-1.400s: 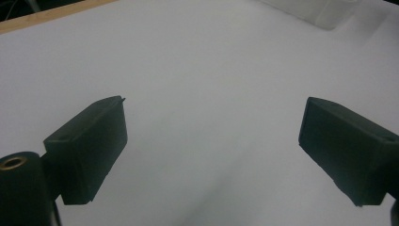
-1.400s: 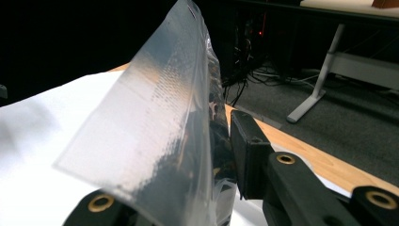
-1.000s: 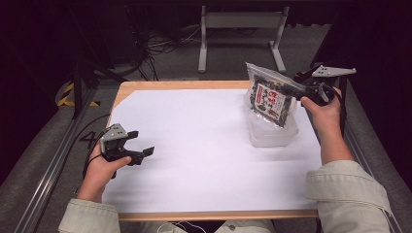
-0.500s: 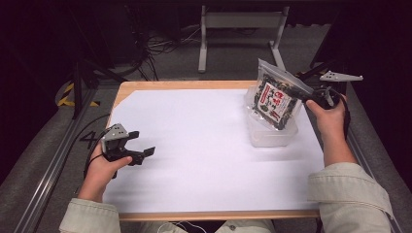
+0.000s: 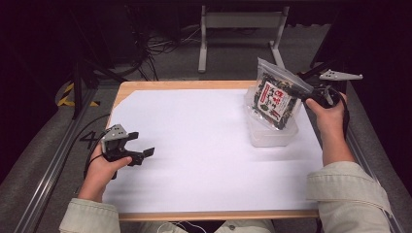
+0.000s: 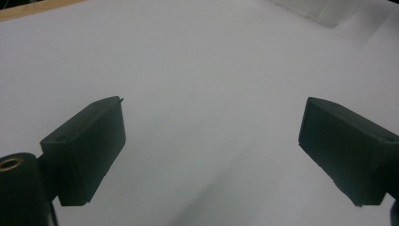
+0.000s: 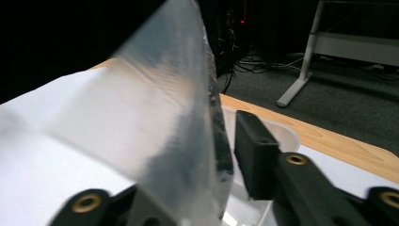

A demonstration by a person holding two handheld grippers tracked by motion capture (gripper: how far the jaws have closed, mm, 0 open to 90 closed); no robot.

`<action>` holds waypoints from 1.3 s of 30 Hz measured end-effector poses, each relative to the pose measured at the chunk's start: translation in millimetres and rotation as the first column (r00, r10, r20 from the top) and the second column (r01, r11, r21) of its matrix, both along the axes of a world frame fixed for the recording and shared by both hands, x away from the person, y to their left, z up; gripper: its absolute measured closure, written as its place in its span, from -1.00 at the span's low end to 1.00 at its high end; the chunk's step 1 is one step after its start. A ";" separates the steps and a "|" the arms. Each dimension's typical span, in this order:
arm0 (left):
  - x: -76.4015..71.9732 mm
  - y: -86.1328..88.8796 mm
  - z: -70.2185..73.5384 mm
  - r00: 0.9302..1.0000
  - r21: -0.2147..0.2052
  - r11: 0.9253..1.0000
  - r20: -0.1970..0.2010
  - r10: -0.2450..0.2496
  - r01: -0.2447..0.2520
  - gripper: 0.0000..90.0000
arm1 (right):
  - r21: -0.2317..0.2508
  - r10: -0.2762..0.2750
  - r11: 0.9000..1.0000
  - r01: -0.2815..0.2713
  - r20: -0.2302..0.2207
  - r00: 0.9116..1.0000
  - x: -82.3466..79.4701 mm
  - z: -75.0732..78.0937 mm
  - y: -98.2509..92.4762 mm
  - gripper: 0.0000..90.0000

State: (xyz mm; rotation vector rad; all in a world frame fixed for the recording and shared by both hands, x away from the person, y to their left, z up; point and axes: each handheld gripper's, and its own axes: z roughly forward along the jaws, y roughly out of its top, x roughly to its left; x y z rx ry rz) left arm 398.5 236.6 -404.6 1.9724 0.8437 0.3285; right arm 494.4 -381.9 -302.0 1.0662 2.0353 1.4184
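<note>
A clear zip bag (image 5: 278,99) with a dark printed snack packet inside hangs tilted over a clear plastic container (image 5: 272,138) at the table's far right. My right gripper (image 5: 311,97) is shut on the bag's upper right edge. In the right gripper view the bag's clear film (image 7: 164,117) runs down between the jaws of my right gripper (image 7: 211,188), with the container's rim (image 7: 282,134) behind. My left gripper (image 5: 141,144) rests low at the table's left, open and holding nothing. Its jaws (image 6: 211,150) stand wide apart over bare white paper.
A white sheet (image 5: 204,145) covers most of the wooden table (image 5: 184,85). Beyond the far edge are a dark floor with cables and a white metal stand (image 5: 238,22). A metal rail (image 5: 53,160) runs along the left side.
My right gripper has shifted slightly right with the bag, which now stands a little more upright over the container. The left gripper has not moved.
</note>
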 end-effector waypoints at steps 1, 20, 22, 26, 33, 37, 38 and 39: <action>-0.2 -0.1 -0.2 1.000 0.002 1.000 -0.001 -0.001 0.001 -0.81 | 0.003 -0.006 1.000 0.006 -0.002 1.000 0.1 -0.5 -0.2 0.41; -1.0 0.3 -1.9 1.000 -0.005 1.000 -0.003 0.002 -0.002 -0.81 | 0.025 0.020 0.999 -0.021 0.055 0.998 -17.6 7.4 5.0 -0.25; -1.0 -0.3 -1.9 1.000 -0.007 1.000 -0.005 0.004 -0.004 -0.81 | 0.026 0.027 0.999 -0.029 0.061 0.998 -21.1 9.1 5.8 -0.28; -0.4 -1.4 -2.2 1.000 -0.012 1.000 -0.009 0.002 -0.002 -0.81 | 0.030 0.054 0.998 -0.057 0.083 0.995 -28.5 10.5 8.7 -0.30; 0.1 -1.8 -2.2 1.000 -0.001 1.000 -0.009 -0.006 0.006 -0.81 | 0.030 0.080 0.996 -0.085 0.124 0.989 -50.7 12.0 13.1 -0.36; -1.3 -1.9 -2.1 1.000 -0.002 1.000 -0.012 -0.002 0.002 -0.81 | 0.016 0.073 0.997 -0.076 0.126 0.989 -60.0 12.5 12.3 -0.38; -1.7 -1.9 -1.9 1.000 -0.002 1.000 -0.011 -0.005 0.005 -0.81 | 0.015 0.066 0.998 -0.069 0.126 0.990 -63.8 12.6 11.8 -0.38; -2.1 -1.5 -1.7 1.000 0.000 1.000 -0.007 -0.009 0.009 -0.81 | 0.013 0.060 0.998 -0.062 0.129 0.990 -67.9 12.7 11.1 -0.38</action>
